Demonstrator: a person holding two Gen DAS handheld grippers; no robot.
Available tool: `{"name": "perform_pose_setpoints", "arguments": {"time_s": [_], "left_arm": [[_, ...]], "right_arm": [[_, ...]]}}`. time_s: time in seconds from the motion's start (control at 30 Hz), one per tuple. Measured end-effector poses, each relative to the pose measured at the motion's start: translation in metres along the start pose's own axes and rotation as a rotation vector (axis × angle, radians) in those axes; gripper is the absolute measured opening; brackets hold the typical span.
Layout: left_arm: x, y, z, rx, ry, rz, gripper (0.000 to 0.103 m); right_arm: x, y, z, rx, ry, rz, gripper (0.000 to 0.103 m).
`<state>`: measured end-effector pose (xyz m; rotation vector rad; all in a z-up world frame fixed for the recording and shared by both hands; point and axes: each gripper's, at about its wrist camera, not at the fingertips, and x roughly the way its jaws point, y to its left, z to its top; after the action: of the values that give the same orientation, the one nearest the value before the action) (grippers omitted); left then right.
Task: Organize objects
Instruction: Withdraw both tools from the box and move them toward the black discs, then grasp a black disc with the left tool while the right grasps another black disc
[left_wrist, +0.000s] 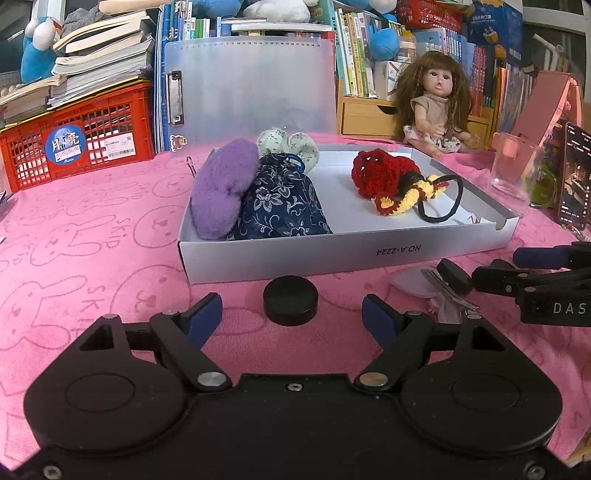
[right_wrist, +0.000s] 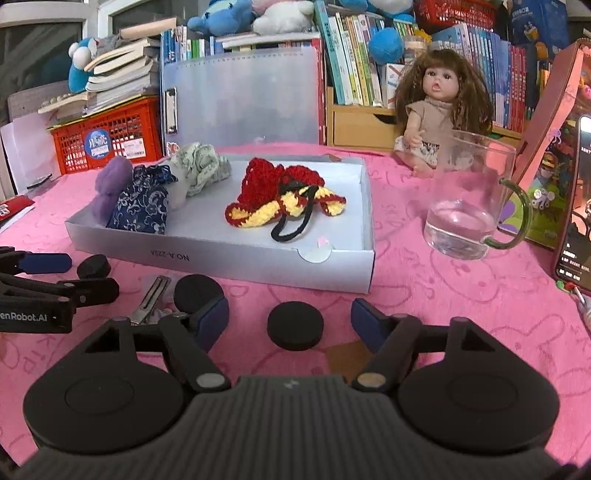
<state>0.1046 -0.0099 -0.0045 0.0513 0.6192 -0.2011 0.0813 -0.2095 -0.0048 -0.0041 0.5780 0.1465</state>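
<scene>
A white shallow box (left_wrist: 295, 254) (right_wrist: 229, 264) sits on the pink cloth. It holds a purple fuzzy item (left_wrist: 221, 188), a blue floral pouch (left_wrist: 284, 199), a pale green cloth piece (left_wrist: 291, 146) and a red and yellow crochet piece (left_wrist: 391, 181) (right_wrist: 284, 195) with a black hair tie (left_wrist: 443, 199). My left gripper (left_wrist: 291, 317) is open, with a black round disc (left_wrist: 290, 300) lying between its fingertips. My right gripper (right_wrist: 290, 319) is open, with a black disc (right_wrist: 295, 325) between its fingertips. Another black disc (right_wrist: 197, 293) and a metal hair clip (right_wrist: 151, 299) lie to its left.
A doll (left_wrist: 436, 99) (right_wrist: 439, 107) sits behind the box. A glass mug (right_wrist: 469, 195) and a phone (right_wrist: 576, 206) stand at the right. A red crate (left_wrist: 77, 136), a clipboard (left_wrist: 251, 85) and books line the back.
</scene>
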Motion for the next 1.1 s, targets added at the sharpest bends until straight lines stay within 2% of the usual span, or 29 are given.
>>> {"name": "perform_pose_setpoints", "arguments": {"time_s": [0.5, 0.87, 1.1], "left_arm": [[-0.001, 0.0009, -0.0002, -0.006, -0.004, 0.001, 0.079], [-0.0051, 0.0067, -0.0009, -0.041, -0.027, 0.013, 0.062], [-0.0036, 0.0071, 0.0023, -0.04, -0.025, 0.007, 0.045]], "right_arm": [[-0.0008, 0.0055, -0.001, -0.046, -0.003, 0.0, 0.073], [-0.0018, 0.0063, -0.0019, -0.057, -0.01, 0.018, 0.066], [-0.0018, 0.0061, -0.002, -0.059, -0.013, 0.029, 0.062]]}}
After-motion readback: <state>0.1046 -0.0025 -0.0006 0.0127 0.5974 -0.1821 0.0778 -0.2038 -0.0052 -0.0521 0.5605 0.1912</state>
